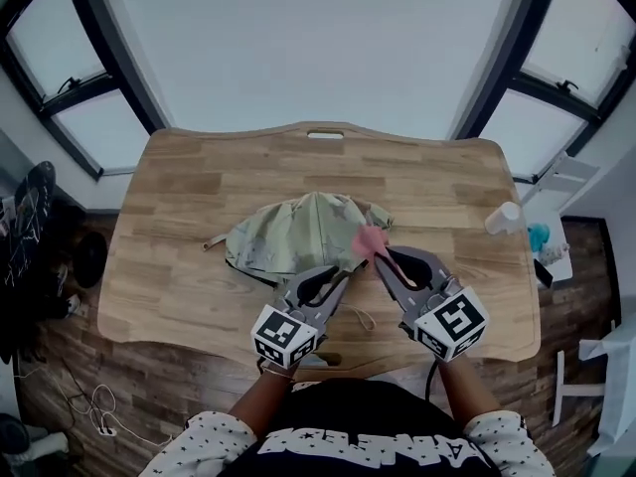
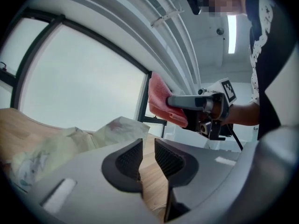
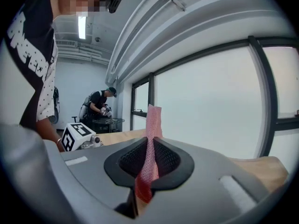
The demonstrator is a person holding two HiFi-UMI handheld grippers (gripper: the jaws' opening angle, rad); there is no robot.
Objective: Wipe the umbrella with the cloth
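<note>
The right hand-held gripper [image 1: 381, 253] pinches the pink cloth [image 1: 370, 239] tight, near the right edge of the folded green umbrella [image 1: 293, 235]. The umbrella lies in the middle of the wooden desk [image 1: 199, 187]. The left hand-held gripper [image 1: 343, 274] has its jaws a little apart, with nothing between them.

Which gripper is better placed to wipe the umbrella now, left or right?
Right. The right gripper holds the pink cloth beside the umbrella; the left gripper is open and holds nothing.
</note>
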